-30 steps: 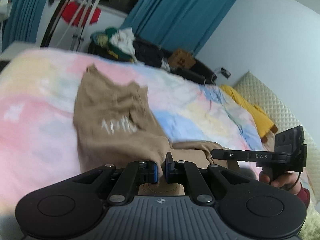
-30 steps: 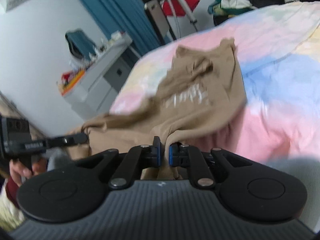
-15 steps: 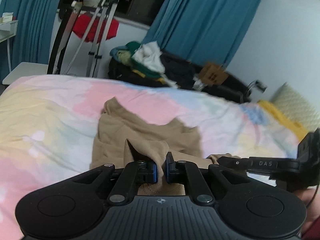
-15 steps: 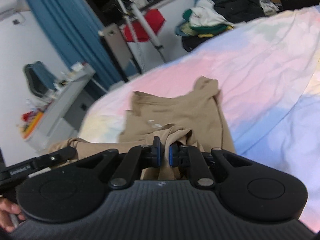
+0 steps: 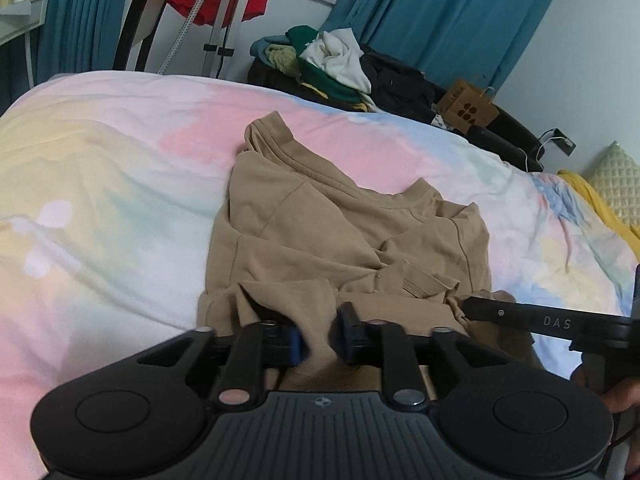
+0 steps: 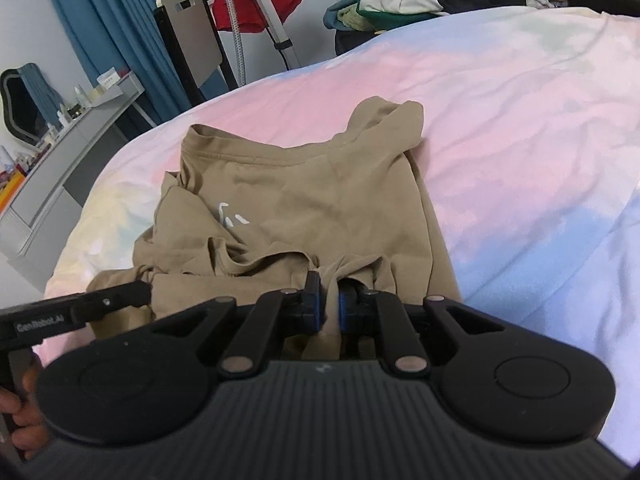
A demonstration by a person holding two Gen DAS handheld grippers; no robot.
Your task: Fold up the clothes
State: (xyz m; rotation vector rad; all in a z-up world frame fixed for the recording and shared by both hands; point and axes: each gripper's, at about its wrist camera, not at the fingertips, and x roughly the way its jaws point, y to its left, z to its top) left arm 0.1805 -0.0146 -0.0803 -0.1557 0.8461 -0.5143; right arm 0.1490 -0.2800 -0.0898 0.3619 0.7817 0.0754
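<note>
Tan t-shirt (image 5: 344,236) on bed (image 5: 100,184), collar twd far edge, hem nearest both grippers: L gripper (image 5: 318,340) jaws opening w/ hem fabric between, R gripper (image 6: 329,309) clamped on hem.

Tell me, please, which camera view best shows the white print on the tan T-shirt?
The right wrist view: the white print shows on the tan T-shirt, partly tucked under a fold. In the left wrist view the T-shirt shows only plain fabric and a small pocket; no print is visible.
</note>
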